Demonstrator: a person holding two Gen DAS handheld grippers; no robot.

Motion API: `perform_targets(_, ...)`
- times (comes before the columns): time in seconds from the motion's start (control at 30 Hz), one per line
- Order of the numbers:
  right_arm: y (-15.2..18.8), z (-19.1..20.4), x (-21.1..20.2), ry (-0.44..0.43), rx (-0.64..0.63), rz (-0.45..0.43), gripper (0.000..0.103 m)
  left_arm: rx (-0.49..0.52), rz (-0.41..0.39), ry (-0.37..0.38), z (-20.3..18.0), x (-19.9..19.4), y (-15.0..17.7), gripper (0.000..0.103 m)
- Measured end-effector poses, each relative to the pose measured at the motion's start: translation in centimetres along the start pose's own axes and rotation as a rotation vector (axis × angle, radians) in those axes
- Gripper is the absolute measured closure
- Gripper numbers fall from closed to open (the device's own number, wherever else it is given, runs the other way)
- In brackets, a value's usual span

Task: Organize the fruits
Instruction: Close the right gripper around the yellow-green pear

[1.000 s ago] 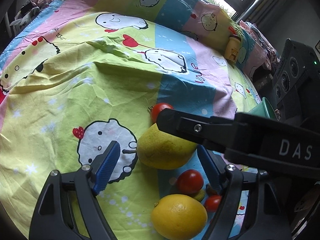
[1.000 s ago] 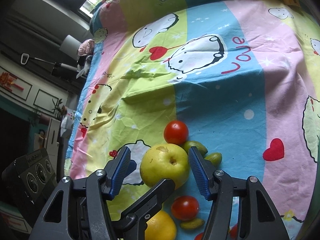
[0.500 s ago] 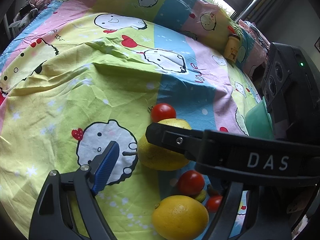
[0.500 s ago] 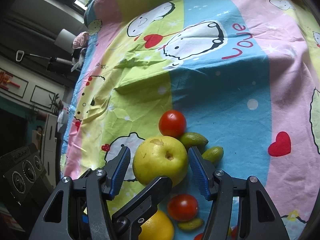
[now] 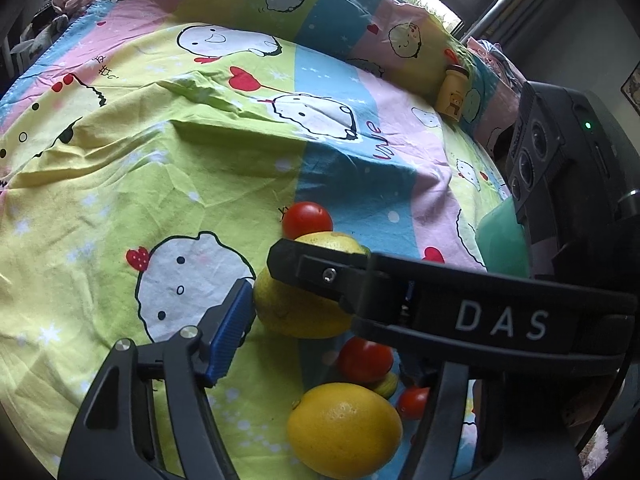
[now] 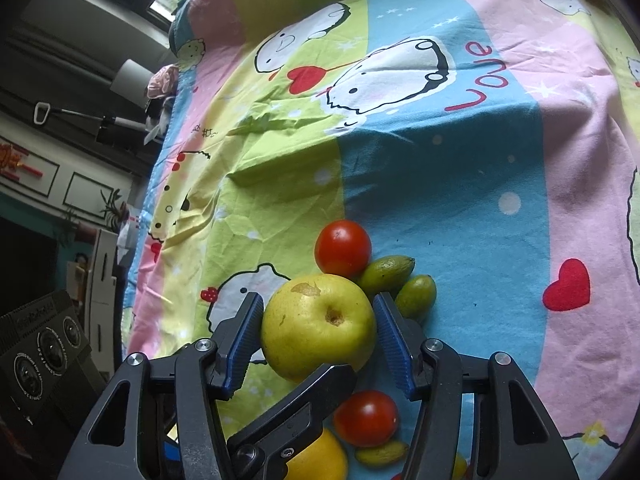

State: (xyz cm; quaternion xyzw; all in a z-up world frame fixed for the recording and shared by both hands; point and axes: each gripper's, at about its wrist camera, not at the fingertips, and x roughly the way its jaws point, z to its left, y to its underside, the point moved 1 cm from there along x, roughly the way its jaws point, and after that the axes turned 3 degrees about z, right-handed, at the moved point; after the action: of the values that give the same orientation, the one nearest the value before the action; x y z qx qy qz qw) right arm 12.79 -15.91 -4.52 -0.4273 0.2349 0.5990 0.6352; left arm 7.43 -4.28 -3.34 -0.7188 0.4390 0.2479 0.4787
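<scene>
The pear (image 6: 318,326) is lying on the sheet (image 6: 440,168), framed by the right gripper (image 6: 319,330), whose jaws are closing; both blue pads look to be against the pear's sides, so it is being grasped. The left gripper (image 5: 320,320) is closing too: its left pad (image 5: 230,336) is seen just beside the pear, but the other finger is hidden behind the right gripper's arm, so its grip cannot be told. A tomato (image 6: 343,249) is touching the pear's far side, olives (image 6: 386,271) beside it. An orange (image 5: 344,430) is nearest.
</scene>
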Motion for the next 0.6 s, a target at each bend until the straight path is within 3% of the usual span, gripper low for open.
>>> perform_targets(0.6,1.1,1.3,-3.2,-0.034,-0.022,-0.113,0.044,0.066,-0.115,-0.007,-2.0,-3.0,0.6,0.038)
